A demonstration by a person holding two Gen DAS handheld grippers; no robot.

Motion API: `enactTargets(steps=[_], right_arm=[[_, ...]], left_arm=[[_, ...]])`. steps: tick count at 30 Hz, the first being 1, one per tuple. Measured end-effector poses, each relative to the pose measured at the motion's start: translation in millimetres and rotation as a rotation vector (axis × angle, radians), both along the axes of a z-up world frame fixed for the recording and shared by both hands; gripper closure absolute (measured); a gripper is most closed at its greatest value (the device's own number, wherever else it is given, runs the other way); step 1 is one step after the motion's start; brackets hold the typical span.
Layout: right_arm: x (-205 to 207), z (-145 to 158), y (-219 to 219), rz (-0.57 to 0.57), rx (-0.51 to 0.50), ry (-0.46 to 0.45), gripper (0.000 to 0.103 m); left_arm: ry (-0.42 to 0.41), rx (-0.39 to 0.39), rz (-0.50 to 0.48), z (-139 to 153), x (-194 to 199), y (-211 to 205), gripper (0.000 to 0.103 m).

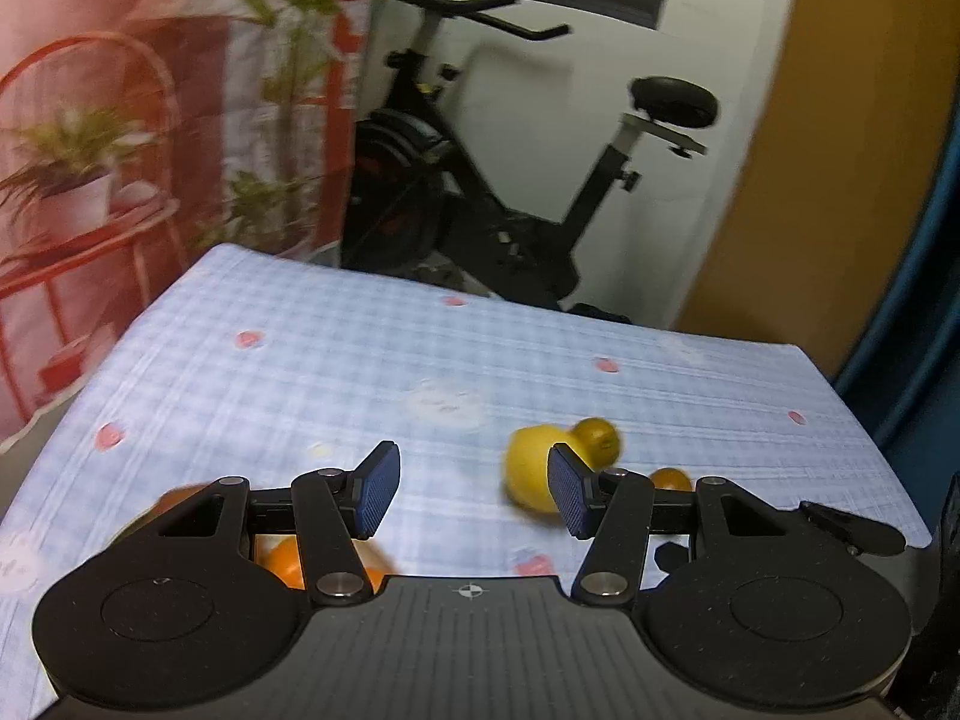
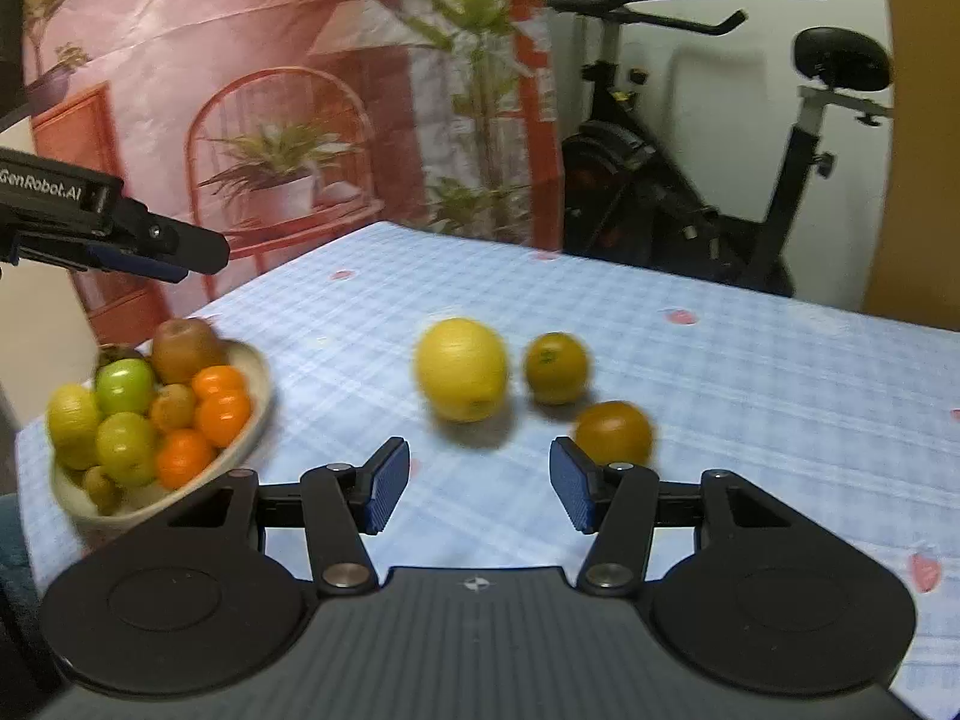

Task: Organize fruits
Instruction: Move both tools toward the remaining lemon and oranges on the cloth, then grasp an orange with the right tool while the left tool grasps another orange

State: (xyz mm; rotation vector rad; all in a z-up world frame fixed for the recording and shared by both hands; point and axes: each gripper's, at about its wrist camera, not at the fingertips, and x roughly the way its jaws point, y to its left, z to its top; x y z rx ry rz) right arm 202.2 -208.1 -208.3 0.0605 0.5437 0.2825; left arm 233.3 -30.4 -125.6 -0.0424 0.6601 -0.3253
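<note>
Hovering over a tabletop (image 2: 750, 372) covered in a pale blue checked cloth, both tongs are seen with their blue pads spread apart and nothing between them. The right tongs (image 2: 480, 483) are aimed at three loose fruits that lie on the cloth ahead of them. A large yellow lemon (image 2: 462, 369) sits nearest the middle, a greenish-orange mandarin (image 2: 557, 367) is just beside it to the right, and a darker orange mandarin (image 2: 613, 432) lies nearer the camera, just behind the right-hand pad, without being touched by it. At the left edge of the tabletop a cream bowl (image 2: 255, 414) is found, heaped with fruit: oranges (image 2: 221, 414), green apples (image 2: 125, 387), kiwis (image 2: 186, 348) and a second lemon (image 2: 73, 423). The left tongs (image 2: 198, 255) are seen from the side in the right wrist view, held in the air above and behind the bowl.

In the left wrist view the left tongs (image 1: 474, 489) are likewise seen spread and empty. The same lemon (image 1: 531, 468) is partly hidden behind the right-hand pad there, with the greenish mandarin (image 1: 597, 438) touching or just beside it and the darker mandarin (image 1: 671, 479) showing only as a sliver behind the linkage. Orange fruit from the bowl (image 1: 288, 558) is glimpsed under the left linkage. Both views are blurred. Behind the tabletop an exercise bike (image 2: 708, 180) and a printed backdrop (image 2: 240, 90) of plants are visible.
</note>
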Motion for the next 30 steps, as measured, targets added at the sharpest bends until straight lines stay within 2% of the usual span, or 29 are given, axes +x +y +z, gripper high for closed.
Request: enactTargets(steps=[7,14,30], right_arm=[[9.7,-3.3,-24.2,-0.072,-0.008,-0.028,0.048],[23.6,-7.9,-29.4,-0.08,-0.007,-0.034,0.048],[42.0,-18.5,-28.9,-0.072,0.006,-0.011,0.048]], left_arm=[[-0.023,0.054,-0.078,-6.6,17.1,-37.4,0.046],[-0.023,0.098,-0.12,-10.8,27.1,-62.6,0.046],[0.017,0.118,-0.138,-25.4,48.1,-75.1,0.046]])
